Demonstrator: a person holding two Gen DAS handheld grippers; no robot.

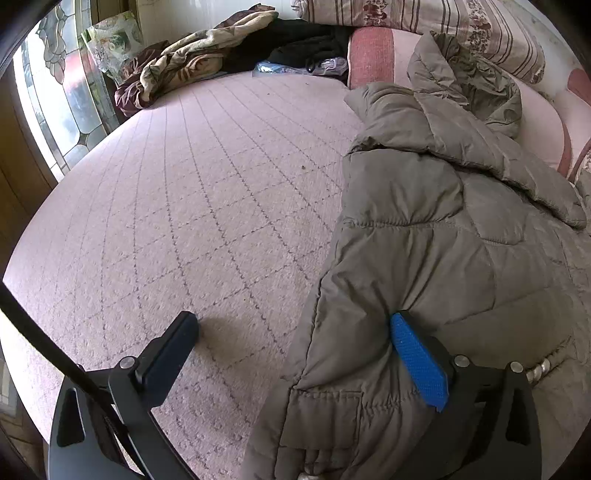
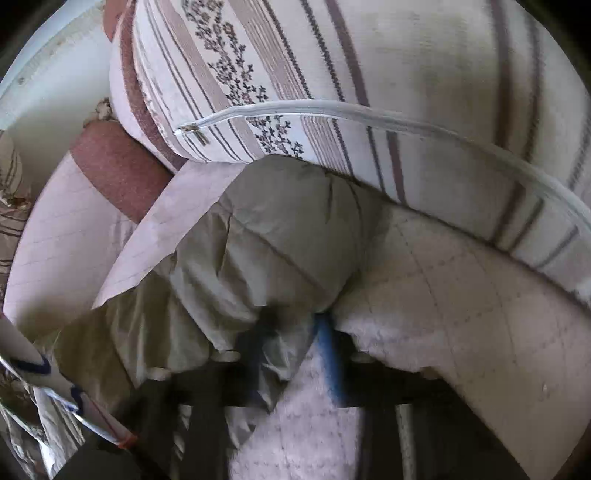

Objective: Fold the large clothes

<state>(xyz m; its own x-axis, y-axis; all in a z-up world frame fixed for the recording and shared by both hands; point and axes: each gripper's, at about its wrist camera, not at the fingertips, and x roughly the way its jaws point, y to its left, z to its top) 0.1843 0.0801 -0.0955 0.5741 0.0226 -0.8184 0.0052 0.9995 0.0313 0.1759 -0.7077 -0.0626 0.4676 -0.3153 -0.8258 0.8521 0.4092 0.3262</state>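
While the grey-brown padded jacket (image 1: pixel 443 229) lies spread over the right side of the bed (image 1: pixel 184 206), its hood (image 1: pixel 476 81) bunched up toward the head end beside the striped pillow (image 1: pixel 424 14), I have my left gripper (image 1: pixel 295 325) standing as wide as it goes. Its dark finger (image 1: pixel 173 347) rests over the bare pink quilted cover, and its blue-padded finger (image 1: pixel 417 358) presses into a fold of the jacket near the bed's near edge, so the jacket's side hem lies between the two fingers without being pinched. In the right wrist view, which is blurred, my right gripper (image 2: pixel 295 328) is drawn narrow, and a bunch of the jacket's (image 2: pixel 266 240) fabric sits squeezed between the dark finger (image 2: pixel 262 332) and the blue one (image 2: pixel 328 343); I read it as gripping the jacket there. That part of the jacket lies up against the long edge of a striped, flowered pillow (image 2: pixel 369 74), whose zipper (image 2: pixel 332 110) runs along the seam just above the fabric. A corner of the pink cover (image 2: pixel 177 229) is turned over onto the jacket at the left of that view. At the far corner of the bed, well apart from the jacket, a crumpled brown and beige blanket (image 1: pixel 192 55) and some dark clothes (image 1: pixel 306 40) are heaped.
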